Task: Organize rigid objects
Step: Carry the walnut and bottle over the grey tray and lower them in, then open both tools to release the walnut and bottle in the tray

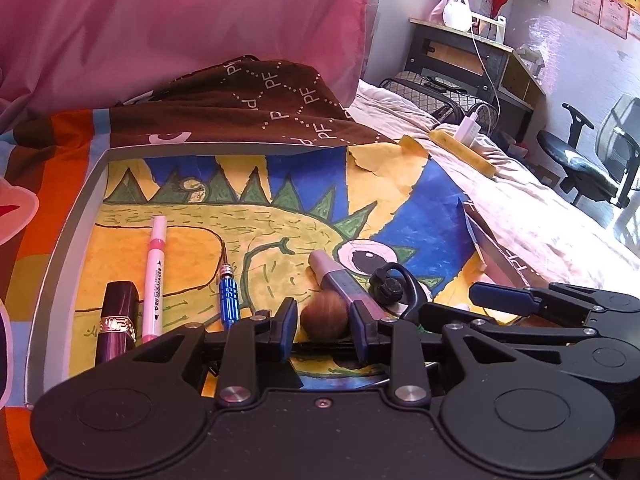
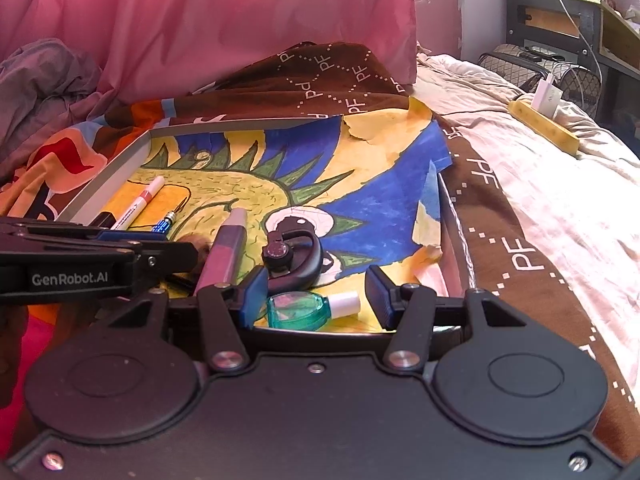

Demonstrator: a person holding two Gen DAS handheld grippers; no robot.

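A grey tray (image 1: 80,216) lined with a dinosaur painting lies on the bed. In the left wrist view it holds a dark lipstick (image 1: 116,320), a pink-and-white marker (image 1: 154,276), a blue screwdriver (image 1: 229,296), a makeup brush (image 1: 340,280) and a black clamp tool (image 1: 394,286). My left gripper (image 1: 324,330) is open, one finger on each side of the brush's brown head, not touching it. My right gripper (image 2: 318,300) is open around a green bottle (image 2: 300,312) with a white cap, lying at the tray's near edge. The brush (image 2: 226,252) and clamp tool (image 2: 292,258) lie just beyond it.
A brown patterned cloth (image 2: 340,76) and a pink curtain (image 2: 240,20) rise behind the tray. A beige sheet (image 2: 540,184) to the right carries a yellow power strip (image 2: 544,126) with a charger. Farther off stand a desk (image 1: 460,52) and an office chair (image 1: 592,152).
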